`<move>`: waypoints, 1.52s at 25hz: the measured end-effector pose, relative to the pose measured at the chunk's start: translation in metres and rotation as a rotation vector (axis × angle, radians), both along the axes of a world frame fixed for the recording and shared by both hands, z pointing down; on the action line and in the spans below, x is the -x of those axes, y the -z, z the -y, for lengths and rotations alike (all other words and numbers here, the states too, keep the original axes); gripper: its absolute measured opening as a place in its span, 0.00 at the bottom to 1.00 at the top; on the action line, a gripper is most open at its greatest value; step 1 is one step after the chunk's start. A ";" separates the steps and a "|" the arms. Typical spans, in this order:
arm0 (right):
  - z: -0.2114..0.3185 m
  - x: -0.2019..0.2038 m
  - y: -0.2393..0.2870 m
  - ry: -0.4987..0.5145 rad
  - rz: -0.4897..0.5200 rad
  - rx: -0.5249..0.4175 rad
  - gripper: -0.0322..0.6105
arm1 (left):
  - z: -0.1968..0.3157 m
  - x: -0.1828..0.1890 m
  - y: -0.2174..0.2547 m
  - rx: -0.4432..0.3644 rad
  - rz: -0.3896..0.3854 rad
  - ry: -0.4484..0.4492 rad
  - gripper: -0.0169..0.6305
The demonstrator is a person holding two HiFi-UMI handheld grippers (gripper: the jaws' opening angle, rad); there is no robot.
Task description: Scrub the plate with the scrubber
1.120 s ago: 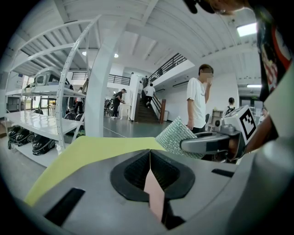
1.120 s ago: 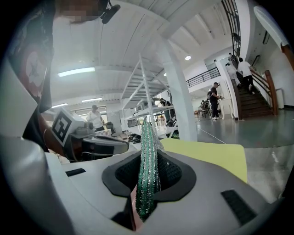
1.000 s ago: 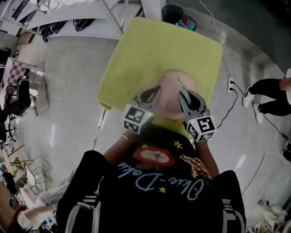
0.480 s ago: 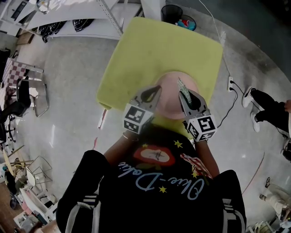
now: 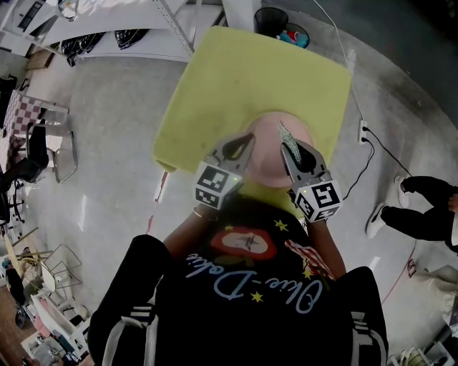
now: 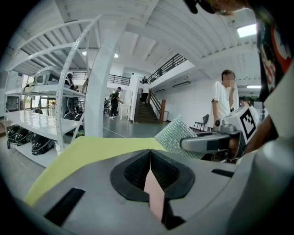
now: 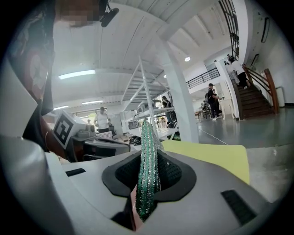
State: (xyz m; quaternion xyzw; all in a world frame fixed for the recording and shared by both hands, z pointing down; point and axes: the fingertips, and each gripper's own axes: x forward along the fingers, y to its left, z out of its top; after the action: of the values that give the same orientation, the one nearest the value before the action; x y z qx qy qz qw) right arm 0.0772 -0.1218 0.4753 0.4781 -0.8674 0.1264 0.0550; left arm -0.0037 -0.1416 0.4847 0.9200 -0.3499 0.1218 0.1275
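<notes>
A pink plate [image 5: 268, 154] is over the near edge of the yellow-green table [image 5: 250, 78]. My left gripper [image 5: 245, 143] is shut on the plate's left rim; in the left gripper view the plate [image 6: 154, 195] shows edge-on as a thin pink sliver between the closed jaws of the left gripper [image 6: 149, 153]. My right gripper [image 5: 290, 148] is shut on a green glittery scrubber [image 5: 288, 137], which stands upright over the plate's right side. In the right gripper view the scrubber [image 7: 148, 170] rises out of the closed jaws of the right gripper [image 7: 148, 158]. Whether the scrubber touches the plate I cannot tell.
A black bin [image 5: 272, 20] stands beyond the table's far edge. A power strip [image 5: 363, 131] with a cable lies on the floor to the right, and a person's legs [image 5: 418, 214] are near the right border. White shelving [image 6: 50, 114] stands to the left.
Both grippers, the plate and the scrubber have kept still. The person on the floor at the right has walked from the upper right toward the lower right.
</notes>
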 end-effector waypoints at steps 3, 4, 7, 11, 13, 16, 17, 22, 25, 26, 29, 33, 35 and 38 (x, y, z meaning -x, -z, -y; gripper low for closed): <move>-0.001 0.003 0.002 0.016 -0.023 -0.008 0.15 | 0.000 0.001 0.002 0.001 -0.002 0.000 0.03; -0.001 0.004 0.002 0.020 -0.026 -0.009 0.15 | 0.000 0.001 0.001 0.002 -0.002 0.001 0.03; 0.000 0.003 0.001 0.023 -0.028 -0.009 0.15 | 0.002 0.001 0.001 0.002 -0.001 0.004 0.03; 0.000 0.003 -0.001 0.024 -0.027 -0.006 0.15 | 0.002 0.000 0.000 0.001 -0.001 0.006 0.03; 0.001 0.003 -0.003 0.026 -0.026 -0.004 0.15 | 0.002 0.001 -0.002 0.003 0.001 0.006 0.03; 0.000 0.004 -0.002 0.028 -0.026 -0.005 0.15 | 0.002 0.002 -0.001 0.005 -0.002 0.011 0.03; 0.000 0.004 -0.001 0.028 -0.027 -0.005 0.15 | 0.002 0.002 -0.001 0.005 -0.002 0.012 0.03; 0.000 0.004 -0.002 0.031 -0.024 -0.006 0.15 | 0.002 0.001 -0.001 0.002 -0.004 0.011 0.03; 0.000 0.004 -0.003 0.030 -0.023 -0.006 0.15 | 0.001 0.001 -0.001 0.001 -0.005 0.010 0.03; 0.000 0.004 -0.003 0.029 -0.023 -0.006 0.15 | 0.001 0.002 -0.001 0.001 -0.004 0.009 0.03; 0.000 0.004 -0.002 0.029 -0.024 -0.007 0.15 | 0.001 0.002 -0.001 -0.001 -0.003 0.009 0.03; -0.001 0.003 -0.002 0.030 -0.026 -0.008 0.15 | 0.000 0.001 0.000 -0.001 -0.003 0.010 0.03; -0.001 0.002 -0.001 0.030 -0.025 -0.008 0.15 | 0.000 0.000 0.001 -0.002 -0.003 0.009 0.03; 0.000 0.000 0.000 0.031 -0.027 -0.009 0.15 | 0.001 -0.002 0.002 -0.001 -0.003 0.011 0.03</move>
State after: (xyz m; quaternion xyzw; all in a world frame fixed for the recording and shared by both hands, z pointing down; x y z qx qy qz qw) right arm 0.0771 -0.1220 0.4755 0.4663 -0.8745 0.1154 0.0665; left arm -0.0021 -0.1427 0.4831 0.9183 -0.3548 0.1195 0.1284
